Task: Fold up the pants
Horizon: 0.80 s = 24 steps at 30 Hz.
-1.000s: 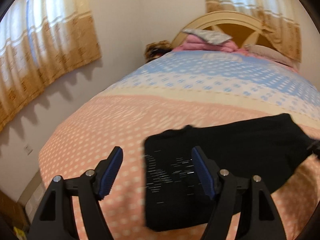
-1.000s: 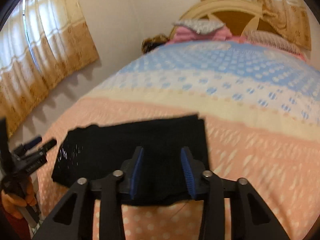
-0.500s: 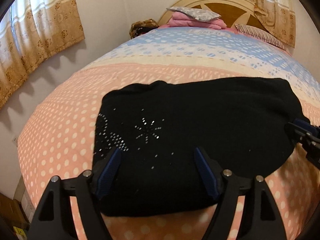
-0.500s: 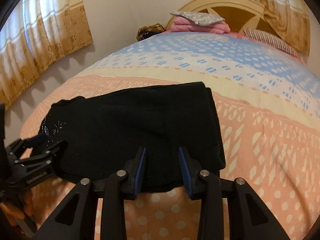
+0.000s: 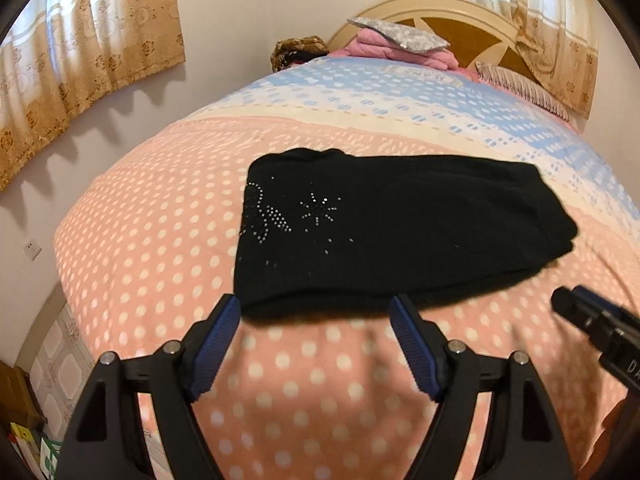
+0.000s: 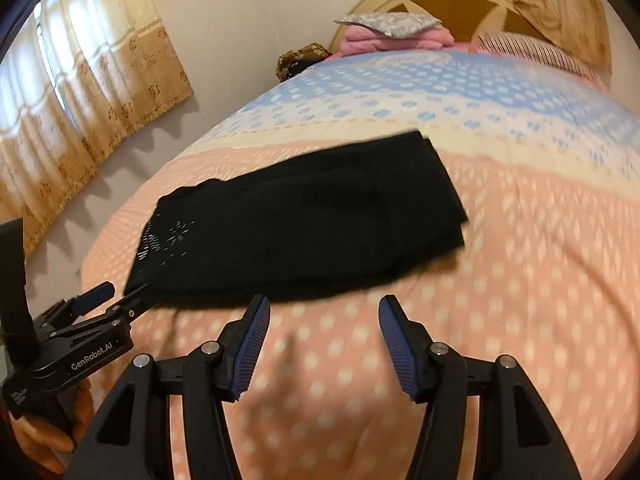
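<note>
While you looked through the left wrist camera, your left gripper (image 5: 316, 312) was wide apart and held nothing. Its blue pads (image 5: 218, 344) sat just in front of the near edge of the black pants (image 5: 400, 236), and I could not tell if they touched the cloth. The pants lay folded in a flat, wide shape on the pink dotted part of the bedspread (image 5: 160, 240). Small shiny studs (image 5: 280, 216) made a star and a curvy line on the left end of the pants. Your right gripper (image 5: 568, 300) poked in from the right side, near the right end of the pants, and from here I could not tell how far apart its fingers were. Far back, a pink blanket (image 5: 384, 46) with a gray pillow (image 5: 400, 34) on top sat by the headboard (image 5: 460, 12). Gold curtains (image 5: 88, 52) hung on the left wall.

When you looked through the right wrist camera, your right gripper (image 6: 324, 308) was apart too, with nothing in it. It hung over the pink dotted bedspread (image 6: 520, 280), just in front of the pants (image 6: 312, 228). The picture was a bit blurry. The pants lay slanted, with the studs (image 6: 168, 240) at the left end. Your left gripper (image 6: 120, 292) came in from the left, its tips at the near left corner of the pants. Your hand (image 6: 44, 444) held its handle low on the left.
</note>
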Motion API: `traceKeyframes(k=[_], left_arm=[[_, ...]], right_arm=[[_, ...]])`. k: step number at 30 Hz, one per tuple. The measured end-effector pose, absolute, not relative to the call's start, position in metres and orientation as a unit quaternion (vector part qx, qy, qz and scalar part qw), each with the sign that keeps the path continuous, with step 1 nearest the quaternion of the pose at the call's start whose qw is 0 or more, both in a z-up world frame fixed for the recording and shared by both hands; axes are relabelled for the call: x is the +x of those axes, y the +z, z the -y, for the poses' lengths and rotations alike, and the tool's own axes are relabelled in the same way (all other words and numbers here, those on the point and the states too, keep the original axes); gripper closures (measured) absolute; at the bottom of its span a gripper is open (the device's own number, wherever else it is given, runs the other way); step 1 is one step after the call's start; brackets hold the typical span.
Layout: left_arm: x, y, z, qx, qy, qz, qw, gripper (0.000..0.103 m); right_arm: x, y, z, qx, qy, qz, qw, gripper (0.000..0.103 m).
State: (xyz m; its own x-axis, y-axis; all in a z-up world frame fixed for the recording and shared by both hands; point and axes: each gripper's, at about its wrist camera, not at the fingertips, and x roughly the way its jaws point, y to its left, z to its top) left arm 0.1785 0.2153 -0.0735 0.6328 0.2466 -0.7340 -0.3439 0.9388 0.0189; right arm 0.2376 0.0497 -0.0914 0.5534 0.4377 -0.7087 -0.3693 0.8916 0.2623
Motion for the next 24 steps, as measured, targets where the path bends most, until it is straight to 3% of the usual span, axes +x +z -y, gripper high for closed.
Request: traceKeyframes(k=[6, 16, 18, 20, 24], left_arm=[[0.147, -0.056, -0.198, -0.024, 0.158, -0.357, 0.920, 0.023], [0.121, -0.039, -0.193, 0.012, 0.179, -0.321, 0.930, 0.023], [0.116, -0.033, -0.189, 0.017, 0.181, -0.306, 0.935, 0.019], [0.111, -0.026, -0.185, 0.022, 0.186, -0.292, 0.938, 0.007], [0.100, -0.011, -0.179, 0.023, 0.183, -0.263, 0.947, 0.005]], right_arm=[[0.202, -0.084, -0.040, 0.096, 0.208, -0.423, 0.877, 0.044], [0.143, -0.040, -0.043, 0.048, 0.167, -0.344, 0.923, 0.044], [0.133, -0.027, -0.039, 0.049, 0.165, -0.317, 0.933, 0.038], [0.119, -0.011, -0.033, 0.056, 0.163, -0.286, 0.943, 0.033], [0.097, 0.007, -0.024, 0.066, 0.156, -0.242, 0.955, 0.031]])
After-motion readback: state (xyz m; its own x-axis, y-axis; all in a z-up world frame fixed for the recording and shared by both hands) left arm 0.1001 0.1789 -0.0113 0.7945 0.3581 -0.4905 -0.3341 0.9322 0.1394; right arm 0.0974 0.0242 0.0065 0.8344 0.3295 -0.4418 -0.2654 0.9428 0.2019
